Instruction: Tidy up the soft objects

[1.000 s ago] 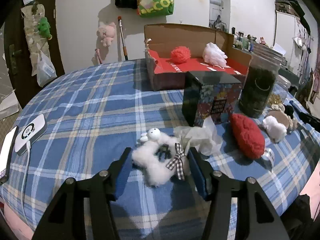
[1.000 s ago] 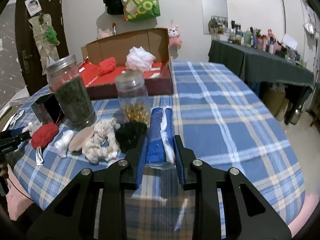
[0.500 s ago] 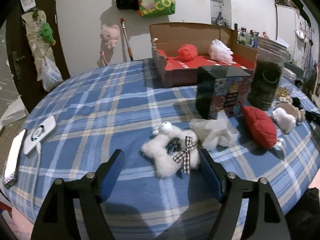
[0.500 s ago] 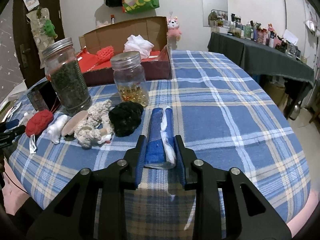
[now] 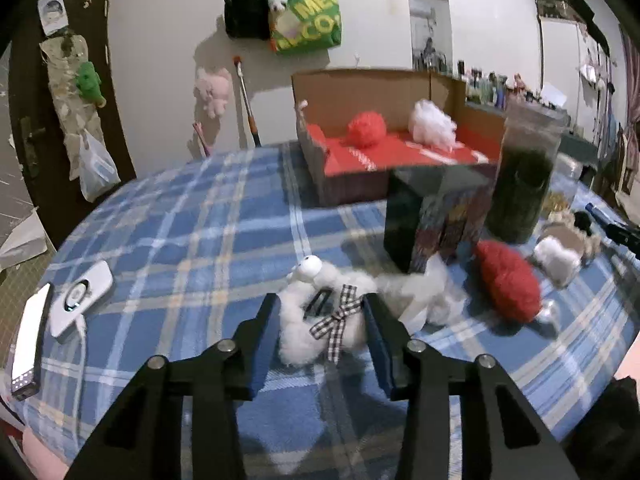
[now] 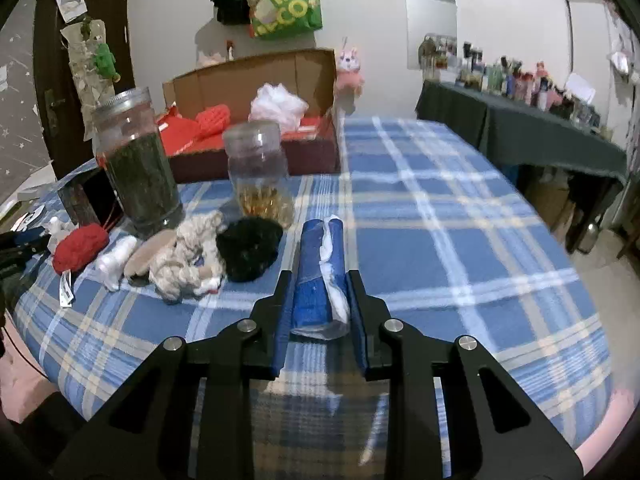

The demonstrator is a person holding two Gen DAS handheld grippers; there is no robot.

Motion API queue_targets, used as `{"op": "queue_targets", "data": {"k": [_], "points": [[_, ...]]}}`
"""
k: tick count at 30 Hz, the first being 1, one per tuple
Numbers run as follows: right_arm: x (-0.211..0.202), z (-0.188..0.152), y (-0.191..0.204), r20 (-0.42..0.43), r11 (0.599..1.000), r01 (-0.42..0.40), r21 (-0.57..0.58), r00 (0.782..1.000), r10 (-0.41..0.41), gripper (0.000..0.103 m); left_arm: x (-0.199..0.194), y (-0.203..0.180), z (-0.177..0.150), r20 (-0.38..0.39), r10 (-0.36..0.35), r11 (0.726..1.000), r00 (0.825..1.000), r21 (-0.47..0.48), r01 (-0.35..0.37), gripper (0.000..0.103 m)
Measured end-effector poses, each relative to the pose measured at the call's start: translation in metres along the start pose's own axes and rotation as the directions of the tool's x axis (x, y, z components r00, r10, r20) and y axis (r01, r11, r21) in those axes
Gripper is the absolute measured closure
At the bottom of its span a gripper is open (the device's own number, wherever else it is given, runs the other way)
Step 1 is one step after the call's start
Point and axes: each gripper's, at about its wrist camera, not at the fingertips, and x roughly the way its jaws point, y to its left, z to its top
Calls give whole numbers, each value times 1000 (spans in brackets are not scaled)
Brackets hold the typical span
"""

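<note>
Count what lies before you: two glass jars, the tall jar (image 6: 136, 168) of dark green stuff and the short jar (image 6: 260, 172) with golden bits at its bottom; one cardboard box (image 5: 384, 144) holding two soft things, a red puff (image 5: 366, 128) and a white puff (image 5: 434, 124); one dark printed box (image 5: 434, 216); one red knitted piece (image 5: 508, 284); one black fuzzy piece (image 6: 250, 248); one cream woolly bundle (image 6: 188, 256).

Your left hand-held gripper (image 5: 320, 312) has the white fluffy toy (image 5: 312, 320) between its fingers, low on the blue plaid counter (image 5: 180, 240). Its jaws are closing, and the blue pads sit against the fluff on both sides. The toy is white and shaggy, with a small round head at its far end, a black-and-white checked bow across its middle, and a dark clip beside the bow. Crumpled white tissue (image 5: 428, 292) lies just to its right.

Your right hand-held gripper (image 6: 318, 288) is clamped narrowly on a rolled blue cloth (image 6: 320, 276) with a white strip along it, which rests lengthwise on the counter, pointing away from you, just right of the black fuzzy piece.
</note>
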Motion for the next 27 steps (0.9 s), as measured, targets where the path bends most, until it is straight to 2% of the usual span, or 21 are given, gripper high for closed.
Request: {"op": "queue_targets", "data": {"k": [1,3,6,9,13,14,16,18,20,22,25,27], "points": [[-4,2,0,13,1000,-6,2,1000,6,79,-6,-3,3,15,-13,1000,1000,4,13,63],[-11,8,3,34,999,-38,5,999,38,79,-14,-8,7,35,-36,999,999,1,36,92],[-19,13,12,55,996,-94,-2,994,94,79,-21,-20,14,46,-109,994,993,-1,109,92],[-22,17,28,73,990,-134,-36,988,136,79,-21,-33,16,56,-128,991,990,35,126,92],[-25,19,40,79,984,-167,-55,982,171,79,-20,-34,12,39,-109,993,993,40,107,91],[-25,18,42,78,983,-172,-58,981,176,79,-18,-32,10,30,-102,994,994,34,101,90],[-24,17,42,71,981,-185,-54,980,188,79,-16,-27,6,17,-89,996,996,18,89,77],[-20,14,40,54,979,-201,-42,978,203,78,-15,-23,2,14,-69,998,998,5,69,53],[-18,10,38,46,980,-198,-27,979,199,78,-16,-19,-2,17,-50,999,999,-1,50,45],[-17,7,39,37,980,-199,-29,979,200,78,-14,-16,-5,8,-42,999,999,-4,42,41],[-16,1,39,25,986,-165,-37,986,165,78,-11,-14,-7,-4,-47,999,999,-12,47,32],[-14,-2,37,14,989,-144,-39,989,145,77,-12,-14,-9,-4,-55,998,998,-12,55,23]]}}
